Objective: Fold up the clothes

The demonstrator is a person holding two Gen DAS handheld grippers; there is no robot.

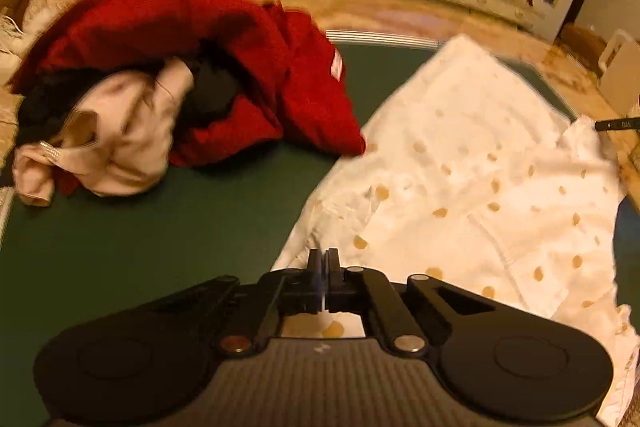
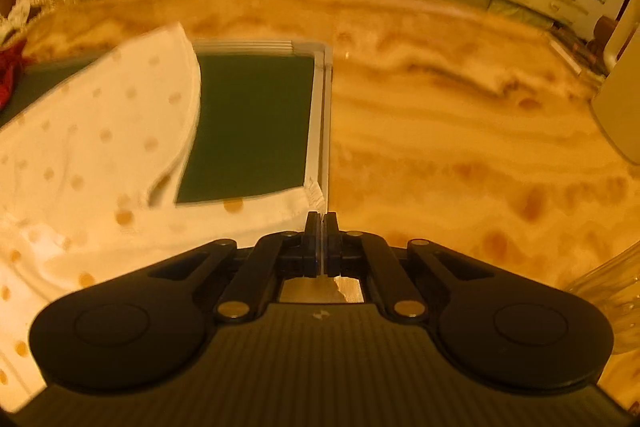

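A: The white dotted garment (image 1: 472, 163) is seen spread over the green desk (image 1: 168, 227), its edge by the left tool (image 1: 324, 257).

B: And that tool's fingers are pressed together; cloth is seen beneath them, but whether it is pinched cannot be told.

A: The heap of clothes is found at the far left: a red garment (image 1: 224, 39) piled over a pink one (image 1: 132, 131), the red hem touching the white cloth.

B: On the other side, the right tool (image 2: 322, 221) is clenched too, at the desk's metal rim (image 2: 322, 115), just beside the white garment's corner. A grip there cannot be confirmed.
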